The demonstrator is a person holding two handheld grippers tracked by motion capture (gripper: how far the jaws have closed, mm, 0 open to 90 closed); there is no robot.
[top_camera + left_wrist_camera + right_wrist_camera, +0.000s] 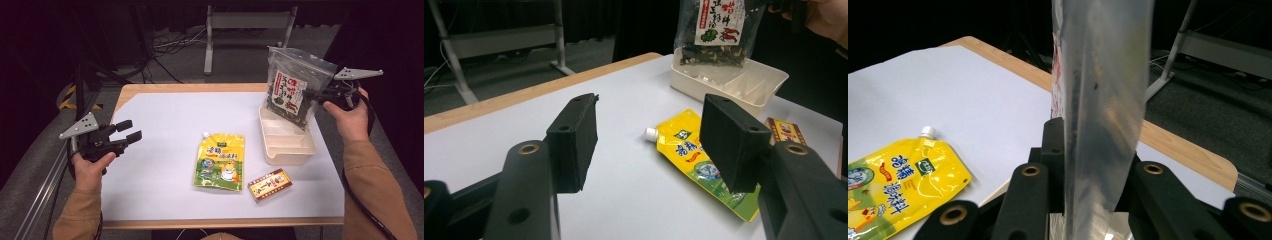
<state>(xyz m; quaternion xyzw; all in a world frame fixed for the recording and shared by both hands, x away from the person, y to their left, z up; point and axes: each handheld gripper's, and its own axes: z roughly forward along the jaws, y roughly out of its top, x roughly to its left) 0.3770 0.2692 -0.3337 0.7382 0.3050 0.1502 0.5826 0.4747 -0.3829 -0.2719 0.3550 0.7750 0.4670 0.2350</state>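
My right gripper (316, 95) is shut on a clear bag of dried seaweed (292, 87) with a red and white label, held upright over the far end of a cream divided tray (287, 145). In the right gripper view the bag (1100, 100) stands edge-on, pinched between the black jaws. The left gripper view shows the bag (716, 30) hanging with its bottom just inside the tray (769, 82). My left gripper (129, 131) hovers open at the table's left edge with nothing between its jaws. A yellow spouted pouch (221, 161) lies flat mid-table, beside a small red and gold box (270, 185).
A white sheet (160, 135) covers the wooden table. Behind the table a metal stand (240, 30) and cables sit on the dark floor. The yellow pouch (704, 160) lies just beyond my left jaws, and the box (786, 131) peeks out past it.
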